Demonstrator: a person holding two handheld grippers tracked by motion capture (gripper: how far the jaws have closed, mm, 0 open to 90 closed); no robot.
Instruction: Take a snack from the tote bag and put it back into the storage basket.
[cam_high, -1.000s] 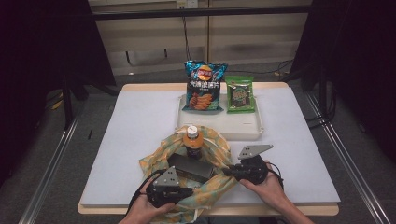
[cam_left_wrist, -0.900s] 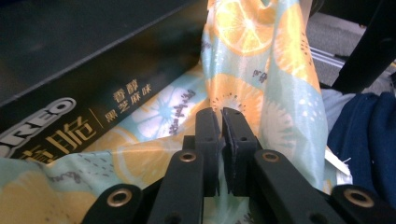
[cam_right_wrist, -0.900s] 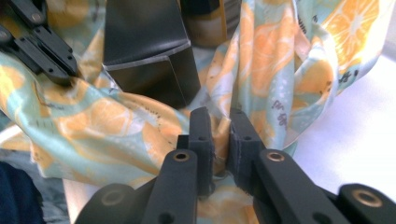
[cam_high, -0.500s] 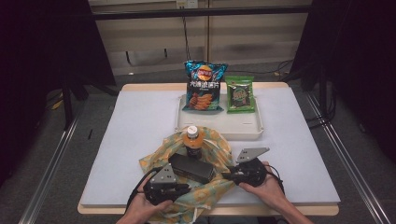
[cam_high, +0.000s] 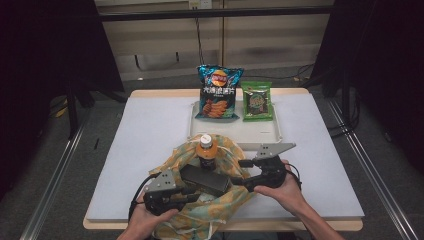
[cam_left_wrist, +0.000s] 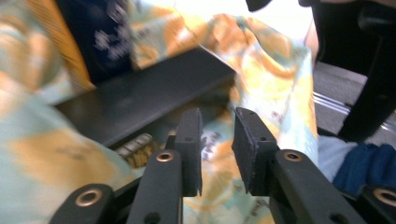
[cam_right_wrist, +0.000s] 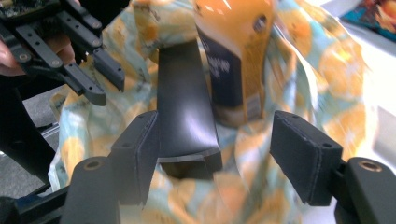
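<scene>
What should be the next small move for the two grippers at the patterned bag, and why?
Probably lift both away, then reach for a snack on the tray. The left gripper and right gripper have just been opening, and nothing is pinched between their jaws. The black box and orange bottle already sit in the patterned bag, while the chip bag waits.

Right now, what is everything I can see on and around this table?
Bag: one, orange and pale green cloth, front of table, open.
Bottle: one, orange, upright in bag.
Box: one, black, flat, lying in bag.
Tray: one, white, behind bag.
Chips: one packet, blue, on tray.
Snack: one packet, green, beside chips.
Table: one, white top.
Left gripper: black, jaws just opening, nothing clamped.
Right gripper: black, jaws just opening, wide apart.
</scene>
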